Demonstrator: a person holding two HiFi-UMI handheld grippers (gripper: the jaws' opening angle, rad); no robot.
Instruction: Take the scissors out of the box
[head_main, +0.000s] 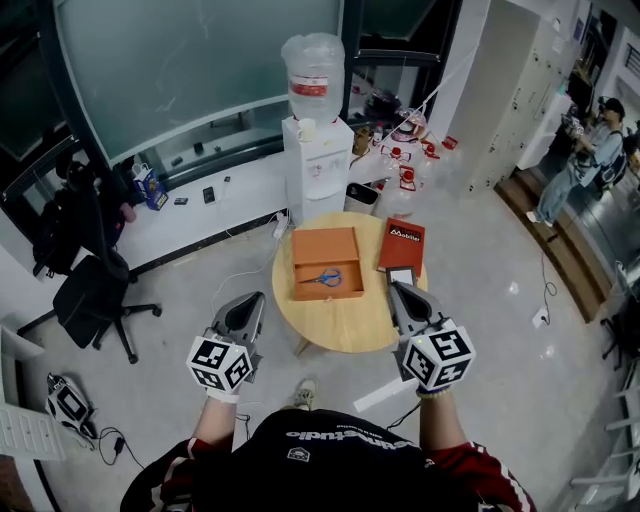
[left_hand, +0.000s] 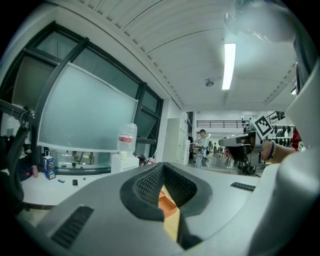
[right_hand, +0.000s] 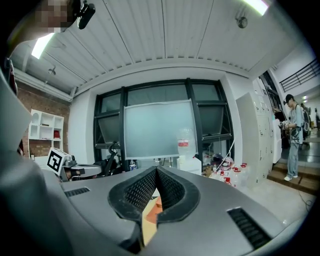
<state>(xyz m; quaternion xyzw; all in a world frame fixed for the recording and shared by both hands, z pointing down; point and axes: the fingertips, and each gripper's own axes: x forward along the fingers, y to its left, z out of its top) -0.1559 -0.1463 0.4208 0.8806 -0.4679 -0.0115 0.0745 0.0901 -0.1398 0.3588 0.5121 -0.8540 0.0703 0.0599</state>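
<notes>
Both grippers are clenched on nothing. The left gripper's (left_hand: 162, 165) ribbed pads meet at the tips, and the right gripper's (right_hand: 156, 169) pads close the same way. Through the slit behind each pair of tips a sliver of the orange box (left_hand: 168, 204) and the pale wooden table (left_hand: 172, 227) shows. From the head view the scissors (head_main: 325, 277) lie flat on the floor of the open box (head_main: 325, 236), ahead of both pairs of jaws and between them, well apart from each. The box sits on the round table (head_main: 345, 325). The left gripper (head_main: 258, 297) hangs off the table's left edge, its jaws aimed toward the box's near left corner. The right gripper (head_main: 393, 285) is over the table's right side, its tips just short of a flat red piece with white print (head_main: 402, 245) that lies to the right of the box. Beyond the table, ahead of both jaws, stands a white water dispenser (head_main: 317, 165).
</notes>
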